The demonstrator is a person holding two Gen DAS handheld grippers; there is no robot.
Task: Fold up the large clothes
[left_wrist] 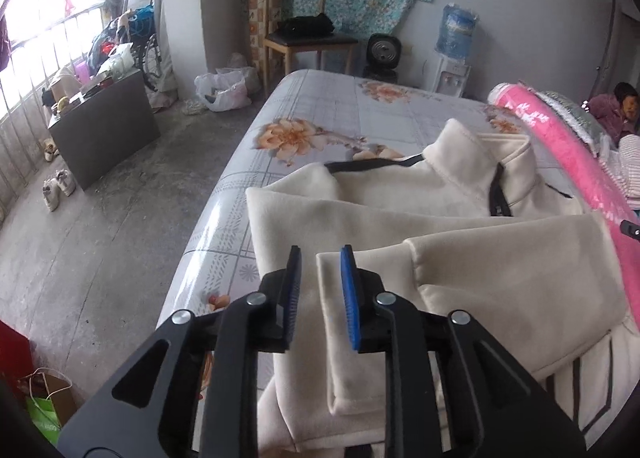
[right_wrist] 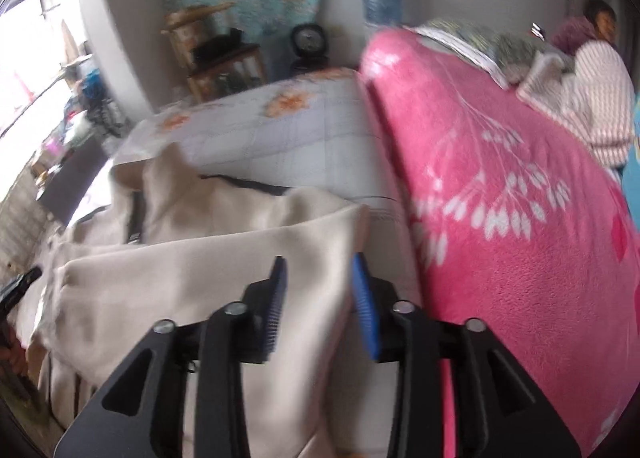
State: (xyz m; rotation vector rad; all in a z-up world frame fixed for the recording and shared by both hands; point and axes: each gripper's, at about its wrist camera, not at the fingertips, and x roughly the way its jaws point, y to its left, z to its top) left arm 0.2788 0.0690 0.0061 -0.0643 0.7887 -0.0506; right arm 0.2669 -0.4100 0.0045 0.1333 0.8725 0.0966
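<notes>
A cream fleece jacket [left_wrist: 400,218] with a black zip and a raised collar lies on the floral bed sheet [left_wrist: 320,110], one sleeve [left_wrist: 500,258] folded across its body. My left gripper [left_wrist: 320,254] hovers over the jacket's left edge. Its blue pads stand apart and the cloth lies below the gap, not pinched. In the blurred right wrist view, my right gripper [right_wrist: 318,262] hangs over the jacket [right_wrist: 200,266] near its right edge, next to the pink blanket. Its jaws are also apart, and nothing is clamped between them.
A pink blanket [right_wrist: 520,218] is heaped along the bed's right side, with a person [right_wrist: 592,90] sitting beyond it. A wooden chair [left_wrist: 304,38], a fan [left_wrist: 382,54] and a water dispenser [left_wrist: 454,54] stand behind the bed. A dark cabinet [left_wrist: 104,126], shoes [left_wrist: 58,186] and bags are on the floor to the left.
</notes>
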